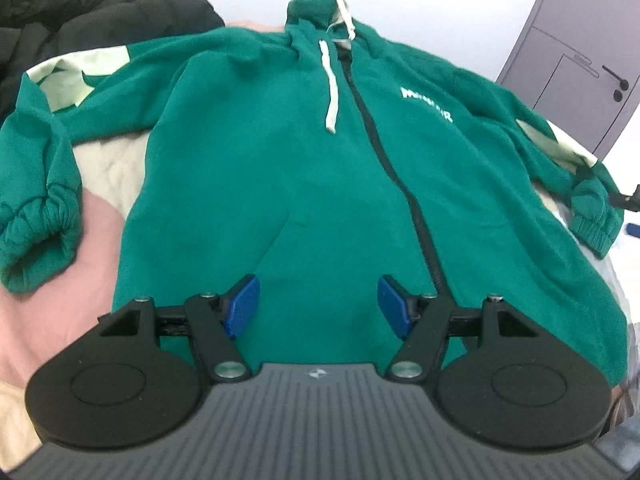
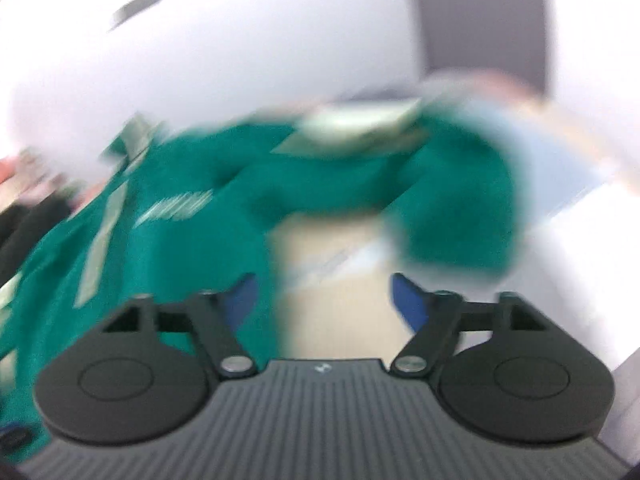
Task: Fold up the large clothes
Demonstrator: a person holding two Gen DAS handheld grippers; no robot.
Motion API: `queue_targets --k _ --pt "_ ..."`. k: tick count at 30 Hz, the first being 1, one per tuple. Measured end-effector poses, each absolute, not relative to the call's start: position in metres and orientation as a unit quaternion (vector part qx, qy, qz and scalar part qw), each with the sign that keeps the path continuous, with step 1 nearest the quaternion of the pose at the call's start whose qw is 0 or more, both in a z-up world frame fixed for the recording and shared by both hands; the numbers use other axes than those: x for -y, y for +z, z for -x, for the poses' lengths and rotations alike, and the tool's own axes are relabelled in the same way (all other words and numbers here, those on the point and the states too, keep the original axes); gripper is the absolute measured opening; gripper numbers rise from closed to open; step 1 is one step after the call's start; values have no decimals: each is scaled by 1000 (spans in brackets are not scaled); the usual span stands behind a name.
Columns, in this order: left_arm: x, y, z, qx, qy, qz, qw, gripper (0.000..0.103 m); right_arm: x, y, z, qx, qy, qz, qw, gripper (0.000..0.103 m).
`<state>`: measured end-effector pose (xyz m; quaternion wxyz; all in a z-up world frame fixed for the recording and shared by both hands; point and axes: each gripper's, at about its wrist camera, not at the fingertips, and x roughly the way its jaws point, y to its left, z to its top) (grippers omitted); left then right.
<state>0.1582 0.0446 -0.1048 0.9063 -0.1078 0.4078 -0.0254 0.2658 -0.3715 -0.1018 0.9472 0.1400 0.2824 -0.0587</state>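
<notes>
A green zip-up hoodie (image 1: 280, 168) lies front up and spread flat on a bed, hood at the far end, white drawstrings and a white chest logo showing. Its two sleeves hang out to the left (image 1: 36, 200) and right (image 1: 588, 208). My left gripper (image 1: 318, 304) is open and empty, above the hoodie's bottom hem. The right wrist view is badly blurred. There the hoodie (image 2: 180, 220) fills the left and its right sleeve cuff (image 2: 452, 216) lies ahead. My right gripper (image 2: 322, 300) is open and empty, over bare bedding between the hoodie body and the sleeve.
The bed cover (image 1: 92, 232) is pink and cream. A black jacket (image 1: 80, 20) lies at the far left of the bed. A grey door (image 1: 580, 52) stands at the far right. The bed's right edge (image 1: 624, 272) runs just beyond the right sleeve.
</notes>
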Motion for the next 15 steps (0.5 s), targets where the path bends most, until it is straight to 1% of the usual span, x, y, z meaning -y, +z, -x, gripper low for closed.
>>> queue_targets --k 2,5,11,12,14,15 --pt "-43 -103 -160 -403 -25 110 908 71 404 -104 -274 -258 -113 -130 951 81" --pt "-41 -101 -161 -399 -24 115 910 71 458 -119 -293 -242 -166 -157 943 81" --pt "-44 -101 -169 -396 -12 137 908 71 517 -164 -326 -238 -150 -257 925 80" --pt "-45 -102 -170 -396 -11 142 907 71 520 -169 -332 -240 -146 -262 923 77" --pt "-47 -102 -174 -397 -7 155 905 71 526 -177 -342 -239 -126 -273 923 63" --pt "-48 -102 -176 -398 -5 161 903 71 527 -179 -346 -239 -112 -275 924 43"
